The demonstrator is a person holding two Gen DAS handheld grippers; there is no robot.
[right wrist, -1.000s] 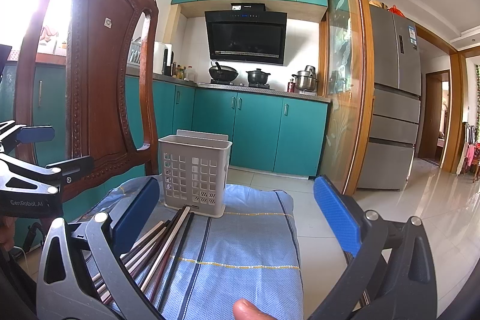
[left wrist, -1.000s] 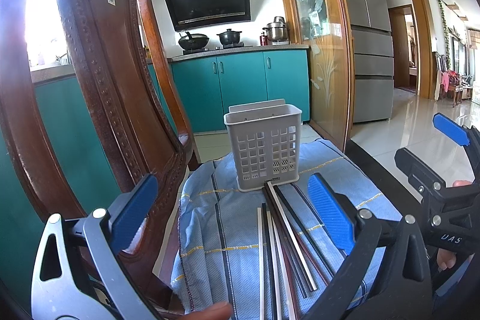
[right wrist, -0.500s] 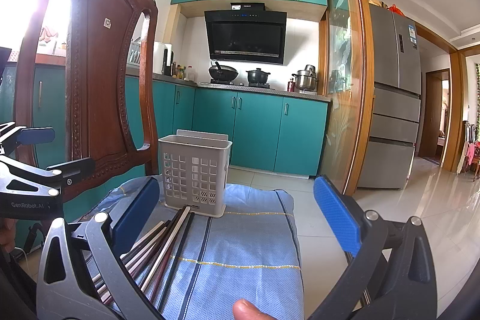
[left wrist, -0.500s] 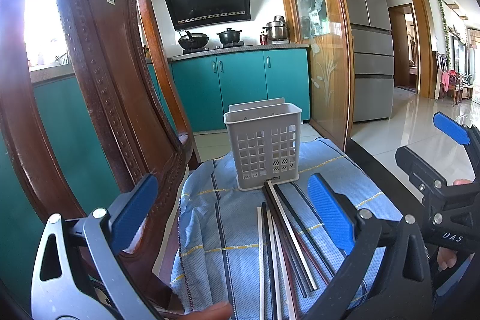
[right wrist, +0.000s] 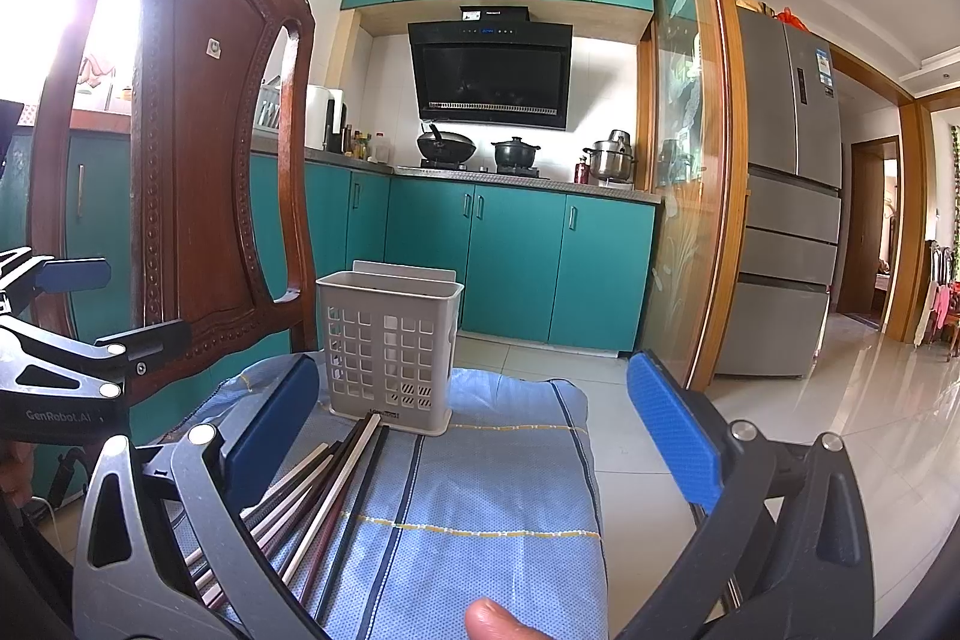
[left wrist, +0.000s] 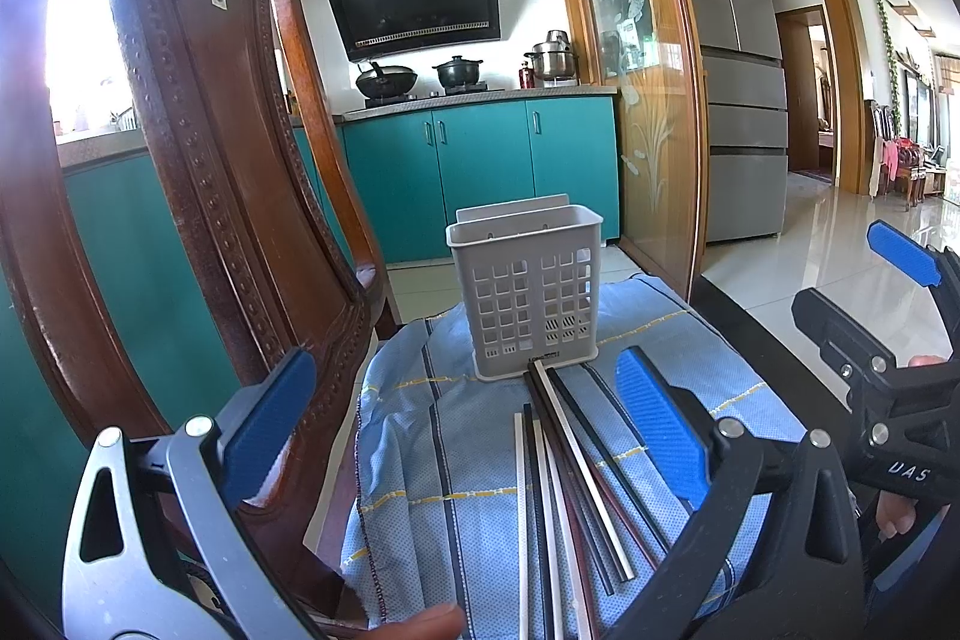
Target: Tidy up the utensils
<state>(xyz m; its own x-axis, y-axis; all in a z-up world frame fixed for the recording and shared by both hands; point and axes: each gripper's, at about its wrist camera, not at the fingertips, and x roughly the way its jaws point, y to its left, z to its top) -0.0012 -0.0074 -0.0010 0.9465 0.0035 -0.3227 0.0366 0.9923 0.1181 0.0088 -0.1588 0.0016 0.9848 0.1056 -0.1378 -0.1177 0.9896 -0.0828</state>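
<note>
A grey slotted utensil basket [left wrist: 525,292] stands upright on a blue cloth [left wrist: 432,436]; it also shows in the right wrist view [right wrist: 389,343]. Several chopsticks [left wrist: 570,472], black, white and dark red, lie in a loose bundle on the cloth in front of the basket, tips toward it; they show in the right wrist view [right wrist: 336,484] too. My left gripper [left wrist: 462,430] is open and empty above the near ends of the chopsticks. My right gripper [right wrist: 474,436] is open and empty, to the right of the bundle.
A carved wooden chair back [left wrist: 198,196] stands close on the left, beside the cloth. The right gripper's body [left wrist: 888,388] shows at the right of the left wrist view. Teal kitchen cabinets [right wrist: 510,268] and a fridge [right wrist: 786,232] are far behind.
</note>
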